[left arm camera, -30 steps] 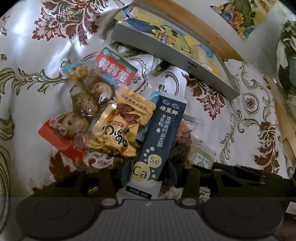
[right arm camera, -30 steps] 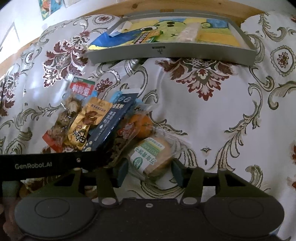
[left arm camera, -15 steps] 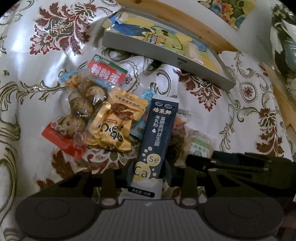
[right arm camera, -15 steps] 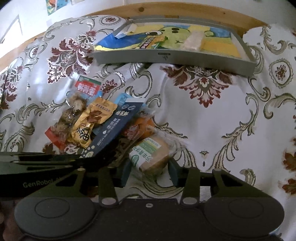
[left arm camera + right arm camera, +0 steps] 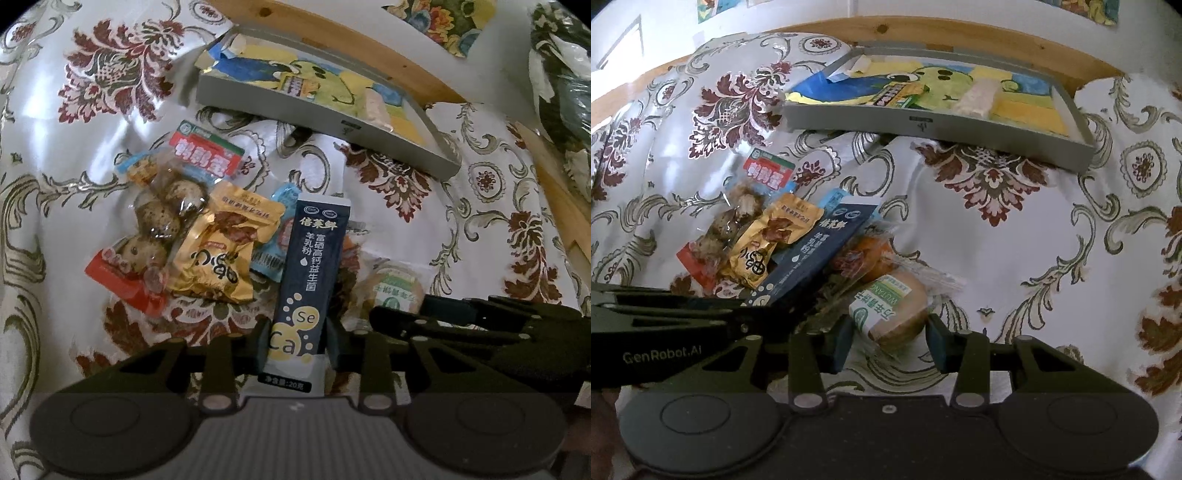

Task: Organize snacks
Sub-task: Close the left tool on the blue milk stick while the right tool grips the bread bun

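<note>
A dark navy powder sachet (image 5: 314, 258) points away from me, its near end pinched between the fingers of my left gripper (image 5: 297, 347), which is shut on it. In the right wrist view the sachet (image 5: 812, 254) slants up off the snack pile. My right gripper (image 5: 888, 336) is shut on a clear-wrapped bun with a green label (image 5: 890, 310) at the pile's right edge. Left of the sachet lie a quail-egg pack (image 5: 162, 210), a gold packet (image 5: 221, 251) and a light blue packet (image 5: 280, 229). An orange snack (image 5: 871, 254) is half hidden under the sachet.
A grey tray (image 5: 923, 123) with a cartoon liner and a few snacks stands at the back, against a wooden rim (image 5: 960, 33). The floral tablecloth (image 5: 1052, 240) is bare to the right of the pile. Both grippers sit side by side, close together.
Both grippers' fingers have narrowed, the left onto the sachet and the right onto the bun. The left view has drawn back a little, and the sachet's near end has risen.
</note>
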The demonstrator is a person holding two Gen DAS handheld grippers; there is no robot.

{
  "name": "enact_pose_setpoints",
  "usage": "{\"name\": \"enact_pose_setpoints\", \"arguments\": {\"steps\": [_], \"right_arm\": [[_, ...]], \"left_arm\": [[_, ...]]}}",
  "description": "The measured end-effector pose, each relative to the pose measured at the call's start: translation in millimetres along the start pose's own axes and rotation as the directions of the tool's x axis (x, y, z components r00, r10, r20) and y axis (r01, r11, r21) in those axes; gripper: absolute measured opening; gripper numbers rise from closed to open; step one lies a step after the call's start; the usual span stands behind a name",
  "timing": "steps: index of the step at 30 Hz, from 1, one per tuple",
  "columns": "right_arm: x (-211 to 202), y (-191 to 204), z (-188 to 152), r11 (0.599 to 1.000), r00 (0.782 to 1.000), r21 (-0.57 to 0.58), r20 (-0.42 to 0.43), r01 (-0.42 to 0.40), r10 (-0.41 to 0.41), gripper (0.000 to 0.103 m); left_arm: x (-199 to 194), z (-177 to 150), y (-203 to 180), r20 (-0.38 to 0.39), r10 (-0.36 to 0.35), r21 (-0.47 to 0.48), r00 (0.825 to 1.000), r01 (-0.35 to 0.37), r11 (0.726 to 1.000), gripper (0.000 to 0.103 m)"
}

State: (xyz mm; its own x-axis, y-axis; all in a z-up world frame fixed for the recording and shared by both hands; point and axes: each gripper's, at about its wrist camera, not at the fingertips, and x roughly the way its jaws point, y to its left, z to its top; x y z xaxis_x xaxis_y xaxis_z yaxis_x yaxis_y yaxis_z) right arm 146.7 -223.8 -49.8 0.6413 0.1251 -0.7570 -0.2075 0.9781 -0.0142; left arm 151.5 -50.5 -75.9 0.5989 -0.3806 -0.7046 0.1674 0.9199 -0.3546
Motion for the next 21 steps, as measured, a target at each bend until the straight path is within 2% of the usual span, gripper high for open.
{"name": "enact_pose_setpoints", "arguments": {"steps": [14, 16, 18, 20, 21], "right_arm": [[-21.5, 0.8, 6.7, 0.999, 0.993, -0.018, 0.111, 0.031, -0.028, 0.043], [-25.9, 0.9, 8.8, 0.999, 0.990, -0.015, 0.137, 0.030, -0.028, 0.040], [-29.4, 0.6, 10.3, 0.999, 0.988, -0.014, 0.154, 0.029, -0.027, 0.033], [-29.9, 0.6, 11.3, 0.999, 0.987, -0.017, 0.162, 0.029, -0.026, 0.019], [-27.2, 0.0, 12.0, 0.999, 0.989, -0.020, 0.148, 0.028, -0.024, 0.019]], "left_arm": [[-13.3, 6.3, -4.2, 0.061, -0.034, -0.006, 0.998, 0.035, 0.999, 0.033], [-17.2, 8.2, -5.9, 0.080, -0.042, -0.002, 0.996, 0.043, 0.999, 0.033], [-20.9, 10.7, -7.5, 0.100, -0.047, 0.001, 0.994, 0.047, 0.999, 0.033], [-23.4, 14.2, -8.5, 0.117, -0.051, 0.001, 0.992, 0.051, 0.999, 0.033], [-24.7, 16.1, -9.1, 0.126, -0.050, 0.003, 0.991, 0.050, 0.999, 0.033]]}}
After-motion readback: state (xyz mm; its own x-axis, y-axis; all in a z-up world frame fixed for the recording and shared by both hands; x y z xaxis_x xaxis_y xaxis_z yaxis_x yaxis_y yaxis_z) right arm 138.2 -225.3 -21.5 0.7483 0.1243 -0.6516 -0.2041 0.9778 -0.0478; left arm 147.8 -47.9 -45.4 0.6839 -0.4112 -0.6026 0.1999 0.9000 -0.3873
